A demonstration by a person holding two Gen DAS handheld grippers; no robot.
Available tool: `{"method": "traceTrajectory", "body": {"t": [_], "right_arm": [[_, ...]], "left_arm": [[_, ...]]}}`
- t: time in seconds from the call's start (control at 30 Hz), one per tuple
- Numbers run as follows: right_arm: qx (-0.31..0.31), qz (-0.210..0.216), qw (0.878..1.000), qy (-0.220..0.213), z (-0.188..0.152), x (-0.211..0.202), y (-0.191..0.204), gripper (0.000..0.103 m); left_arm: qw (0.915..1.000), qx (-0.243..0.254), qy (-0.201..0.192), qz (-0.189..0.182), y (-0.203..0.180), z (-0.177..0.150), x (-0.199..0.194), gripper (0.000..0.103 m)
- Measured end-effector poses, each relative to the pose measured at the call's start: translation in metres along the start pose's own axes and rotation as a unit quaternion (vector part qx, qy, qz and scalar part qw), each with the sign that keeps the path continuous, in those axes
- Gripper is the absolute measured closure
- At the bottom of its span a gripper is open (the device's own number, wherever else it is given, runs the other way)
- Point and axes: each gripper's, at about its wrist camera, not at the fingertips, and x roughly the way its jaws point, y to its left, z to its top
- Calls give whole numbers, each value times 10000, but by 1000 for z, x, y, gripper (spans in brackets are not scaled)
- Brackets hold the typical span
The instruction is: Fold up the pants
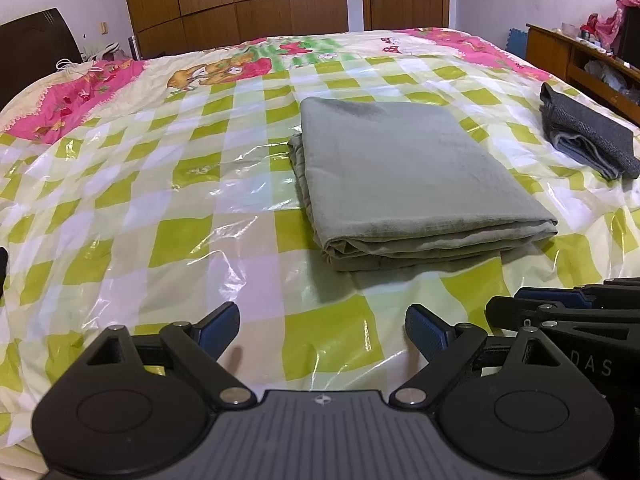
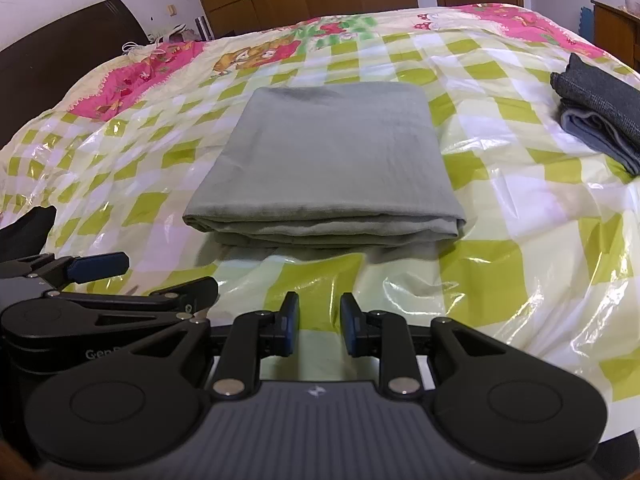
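Grey-green pants [image 1: 404, 176] lie folded into a neat thick rectangle on the bed; they also show in the right wrist view [image 2: 328, 164]. My left gripper [image 1: 322, 330] is open wide and empty, hovering over the bed in front of the pants' near edge. My right gripper [image 2: 319, 324] is open with a narrower gap, empty, also short of the pants' near edge. The right gripper shows at the right edge of the left wrist view [image 1: 560, 312]; the left gripper shows at the left of the right wrist view [image 2: 100, 276].
The bed has a green-and-white checked cover [image 1: 168, 236] under shiny clear plastic. A folded dark grey garment [image 1: 588, 136] lies at the bed's right side, also in the right wrist view [image 2: 604, 112]. A wooden shelf [image 1: 576, 56], wardrobe [image 1: 240, 0] and dark headboard [image 2: 60, 60] surround the bed.
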Motion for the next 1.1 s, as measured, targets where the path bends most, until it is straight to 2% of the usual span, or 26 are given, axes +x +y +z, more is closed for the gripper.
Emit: {"method": "traceTrajectory", "body": {"t": [1.1], "right_arm": [[-91, -146, 9999, -18, -3, -1, 4, 78]], "left_arm": [[9996, 215, 43, 178, -8, -2, 3, 3]]}}
